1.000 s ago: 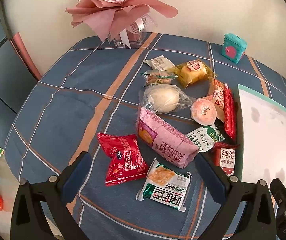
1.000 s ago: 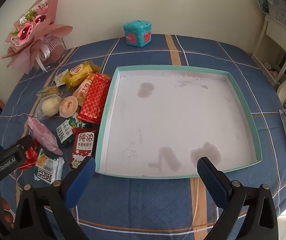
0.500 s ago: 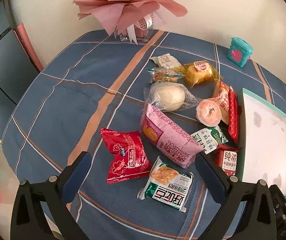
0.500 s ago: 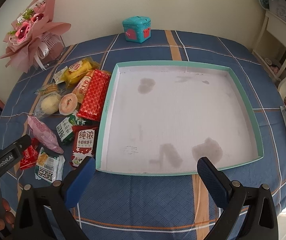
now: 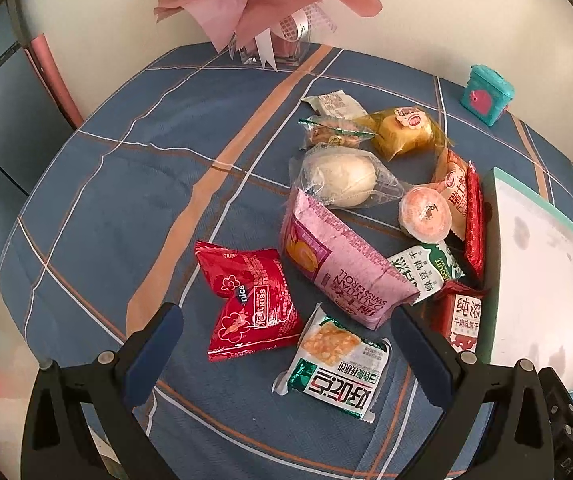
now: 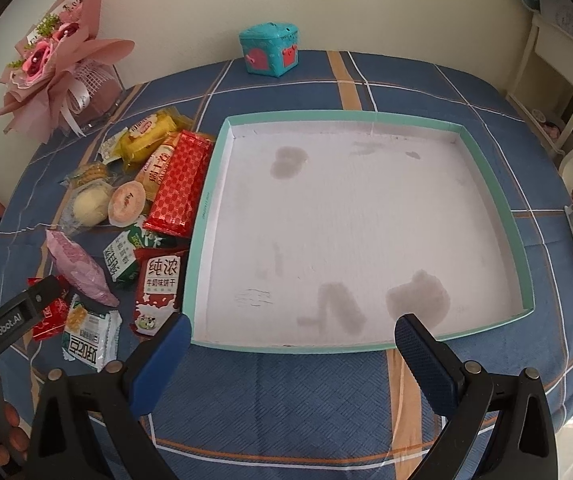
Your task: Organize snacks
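Snacks [image 5: 350, 280] labelled "SWISSROLL", "nice", left gripper [image 5: 286, 334] spread, right gripper [image 6: 292, 338] spread.

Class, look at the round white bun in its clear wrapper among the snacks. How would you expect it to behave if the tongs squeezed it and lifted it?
The white bun looks soft and puffy, so it would probably squash under a firm squeeze. Its clear wrapper sits loose and glossy, so the film may slip or crumple first. Being rounded, it might roll a little if nudged.

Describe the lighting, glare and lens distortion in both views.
Left wrist view: soft daylight, small glare on the red candy bag, the table edge bowed by the fisheye lens. Right wrist view: even light, blotchy grey stains on the tray floor, black vignette in the corners, bright overexposure at lower right.
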Demonstrator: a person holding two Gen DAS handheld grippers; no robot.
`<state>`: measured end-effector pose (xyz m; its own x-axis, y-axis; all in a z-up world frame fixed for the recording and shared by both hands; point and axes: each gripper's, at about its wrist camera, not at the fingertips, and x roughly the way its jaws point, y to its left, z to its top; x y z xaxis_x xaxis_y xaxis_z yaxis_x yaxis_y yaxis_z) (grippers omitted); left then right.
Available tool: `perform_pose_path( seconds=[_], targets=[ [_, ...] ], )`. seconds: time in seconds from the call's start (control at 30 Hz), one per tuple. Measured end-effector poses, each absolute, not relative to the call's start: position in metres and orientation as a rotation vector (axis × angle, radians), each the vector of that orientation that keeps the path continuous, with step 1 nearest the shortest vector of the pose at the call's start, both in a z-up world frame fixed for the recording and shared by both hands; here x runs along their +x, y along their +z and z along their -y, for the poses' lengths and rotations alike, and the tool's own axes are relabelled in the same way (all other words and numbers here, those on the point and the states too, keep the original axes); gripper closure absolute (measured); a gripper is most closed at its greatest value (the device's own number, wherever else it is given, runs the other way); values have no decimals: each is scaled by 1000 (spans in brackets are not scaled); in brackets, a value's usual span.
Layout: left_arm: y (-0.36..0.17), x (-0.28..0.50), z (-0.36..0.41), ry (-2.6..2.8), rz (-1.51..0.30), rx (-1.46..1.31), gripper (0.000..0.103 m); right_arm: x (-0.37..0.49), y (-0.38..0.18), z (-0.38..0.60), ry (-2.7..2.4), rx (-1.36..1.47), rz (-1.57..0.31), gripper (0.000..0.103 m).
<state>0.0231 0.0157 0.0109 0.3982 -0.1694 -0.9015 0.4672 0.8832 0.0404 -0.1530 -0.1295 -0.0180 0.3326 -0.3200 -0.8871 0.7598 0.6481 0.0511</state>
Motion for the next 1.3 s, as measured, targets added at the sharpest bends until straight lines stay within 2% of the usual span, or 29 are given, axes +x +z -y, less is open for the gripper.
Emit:
perform_pose_path(
  seconds=[0.47,0.97,1.0,1.3],
  targets=[
    [8,27,-19,-419,-1119,296,0,-146,-23,125,-746,540,-1006,0],
    [10,58,-54,-390,-1158,163,0,-93,-18,82,-583,493,-963,0],
    [9,59,-55,-392,-1160,159,0,-90,-19,81,-578,495,-963,1],
    [1,69,-60,-403,-1201,122,0,-74,-33,80,-507,581,-979,37]
  ],
)
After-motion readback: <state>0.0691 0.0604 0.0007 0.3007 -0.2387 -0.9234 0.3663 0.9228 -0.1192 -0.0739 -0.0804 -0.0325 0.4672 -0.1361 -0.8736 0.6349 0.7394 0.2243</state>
